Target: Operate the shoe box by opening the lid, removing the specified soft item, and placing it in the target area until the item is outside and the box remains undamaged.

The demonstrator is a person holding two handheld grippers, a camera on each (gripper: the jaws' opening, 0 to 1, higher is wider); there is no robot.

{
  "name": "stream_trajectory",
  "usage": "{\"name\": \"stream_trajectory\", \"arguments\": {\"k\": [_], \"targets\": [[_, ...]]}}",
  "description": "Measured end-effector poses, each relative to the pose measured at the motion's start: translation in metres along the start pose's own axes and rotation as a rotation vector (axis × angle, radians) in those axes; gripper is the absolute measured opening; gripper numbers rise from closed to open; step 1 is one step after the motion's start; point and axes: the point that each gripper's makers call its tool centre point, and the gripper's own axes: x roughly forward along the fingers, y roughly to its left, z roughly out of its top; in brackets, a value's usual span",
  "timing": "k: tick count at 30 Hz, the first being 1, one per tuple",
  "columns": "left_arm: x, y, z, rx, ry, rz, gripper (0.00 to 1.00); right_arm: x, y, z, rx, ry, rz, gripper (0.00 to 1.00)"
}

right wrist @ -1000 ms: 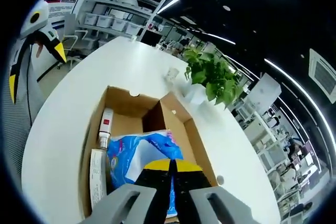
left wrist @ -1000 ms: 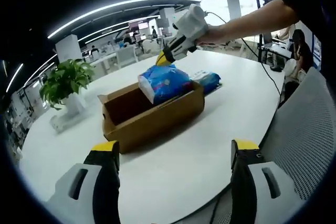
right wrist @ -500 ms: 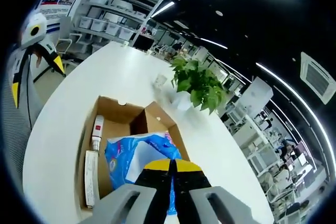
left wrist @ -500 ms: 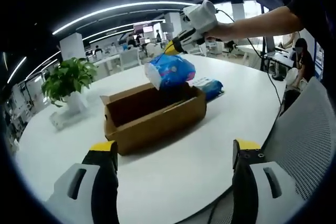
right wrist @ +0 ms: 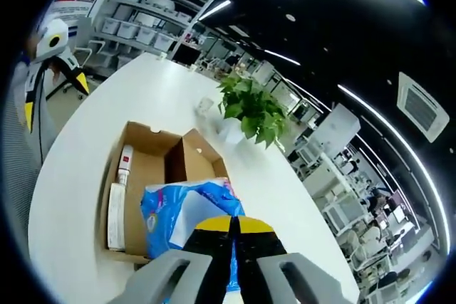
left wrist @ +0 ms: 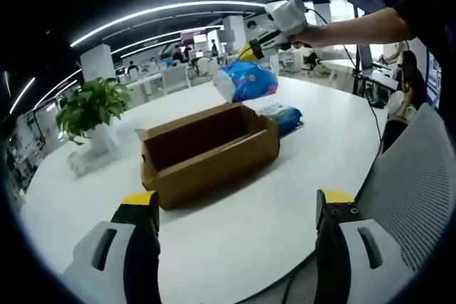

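- Soft item: blue plastic pack (left wrist: pixel 247 80) with a white panel and a crinkled wrapper, in the air above the far right corner of the shoe box (left wrist: pixel 206 150).
- Shoe box: open brown cardboard on the white tabletop (left wrist: pixel 235 226); in the right gripper view a red-and-white tube (right wrist: pixel 124 165) and a flat white carton (right wrist: pixel 115 207) lie inside it.
- Second blue pack (left wrist: pixel 283 114) lies on the tabletop just behind the shoe box.
- Potted plant (left wrist: pixel 90 113) stands left of the shoe box, well apart.
- Right claw (right wrist: pixel 234 227): jaws pressed together, pinching the blue plastic pack.
- Left claw (left wrist: pixel 238 204): jaws spread wide, nothing between them, near side of the shoe box.
- Versus 1.0 s ago: the pack sat on the box's rim; now it's clear of the box, higher and further right.
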Motion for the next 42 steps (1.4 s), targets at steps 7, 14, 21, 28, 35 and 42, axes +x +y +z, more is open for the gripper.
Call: {"name": "stream_trajectory", "arguments": {"k": [7, 14, 21, 28, 35, 42], "targets": [[0.000, -0.001, -0.002, 0.008, 0.011, -0.003, 0.91, -0.018, -0.011, -0.020, 0.001, 0.034, -0.031, 0.00], [-0.001, -0.001, -0.001, 0.004, 0.007, -0.006, 0.91, -0.034, -0.021, -0.038, 0.012, 0.064, -0.064, 0.00], [0.000, -0.001, -0.002, 0.010, 0.011, -0.007, 0.90, -0.054, -0.033, -0.060, 0.031, 0.099, -0.103, 0.00], [0.000, -0.002, -0.003, 0.018, 0.016, -0.015, 0.90, -0.071, -0.038, -0.079, 0.051, 0.131, -0.133, 0.00], [0.001, -0.001, -0.004, 0.022, 0.023, -0.017, 0.90, -0.086, -0.041, -0.100, 0.074, 0.162, -0.162, 0.00], [0.002, -0.001, -0.004, 0.026, 0.025, -0.018, 0.90, -0.100, -0.040, -0.124, 0.104, 0.200, -0.187, 0.00]]}}
